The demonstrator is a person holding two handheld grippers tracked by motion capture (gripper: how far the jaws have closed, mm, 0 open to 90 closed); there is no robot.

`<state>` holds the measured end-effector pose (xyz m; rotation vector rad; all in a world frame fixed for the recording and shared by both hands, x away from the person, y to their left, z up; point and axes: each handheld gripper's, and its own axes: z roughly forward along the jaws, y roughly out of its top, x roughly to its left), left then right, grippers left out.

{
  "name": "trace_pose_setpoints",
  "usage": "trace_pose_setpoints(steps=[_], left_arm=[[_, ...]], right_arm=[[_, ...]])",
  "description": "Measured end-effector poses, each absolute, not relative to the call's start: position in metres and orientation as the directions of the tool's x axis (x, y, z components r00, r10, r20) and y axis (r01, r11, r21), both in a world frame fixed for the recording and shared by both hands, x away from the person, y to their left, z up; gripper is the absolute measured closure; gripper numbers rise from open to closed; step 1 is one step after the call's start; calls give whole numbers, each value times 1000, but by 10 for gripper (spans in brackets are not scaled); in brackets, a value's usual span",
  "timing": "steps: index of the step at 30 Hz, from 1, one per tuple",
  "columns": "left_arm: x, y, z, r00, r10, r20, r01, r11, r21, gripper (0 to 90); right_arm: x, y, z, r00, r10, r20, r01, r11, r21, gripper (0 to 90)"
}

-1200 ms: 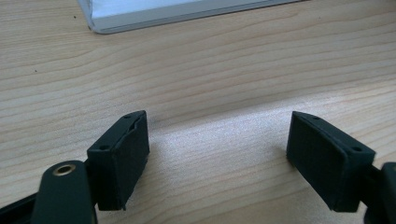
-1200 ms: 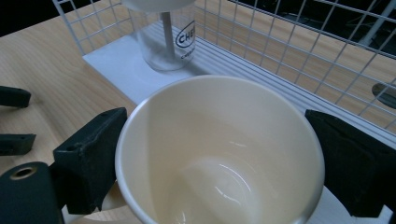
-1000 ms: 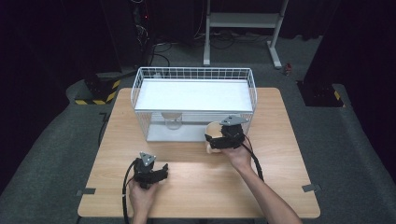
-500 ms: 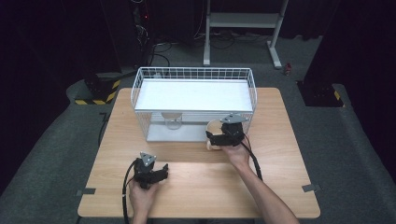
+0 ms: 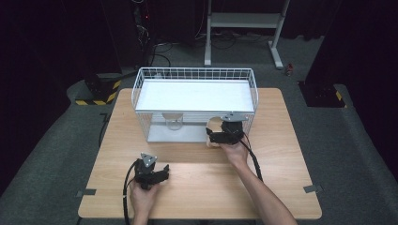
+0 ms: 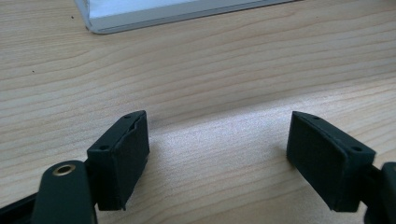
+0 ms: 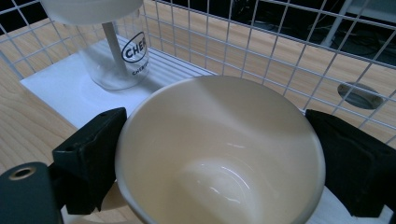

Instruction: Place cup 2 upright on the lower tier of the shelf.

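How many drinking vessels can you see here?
2: a cream cup held between the right gripper's fingers at the wire rack's front, and a clear glass standing under the rack's shelf. Others may be hidden.

tongs: left tongs, right tongs black | pads: blocky, screw holes | cables: black | plates: grey, three-cornered

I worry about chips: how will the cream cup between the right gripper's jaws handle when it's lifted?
The cream cup looks like glazed ceramic, so probably rigid, fairly heavy for its size and chippable against the wire rack. Its glossy wall may slip on the right gripper pads. The jaws clasp its outer wall, so it seems unlikely to tip.
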<state>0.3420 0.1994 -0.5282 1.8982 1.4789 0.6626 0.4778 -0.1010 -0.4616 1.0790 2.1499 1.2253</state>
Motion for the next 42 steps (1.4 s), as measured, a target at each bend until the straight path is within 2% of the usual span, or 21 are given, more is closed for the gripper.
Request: trace_pose_setpoints(steps=[28,42], left_arm=[[342,200,-528,244,970,8,652,-170,739,214],[342,199,-528,242,970,6,651,-167,741,214]], right_arm=[[474,-107,-454,-620,785,2,377,296,878,75],[459,-122,-446,-613,790,9,374,281,884,80]])
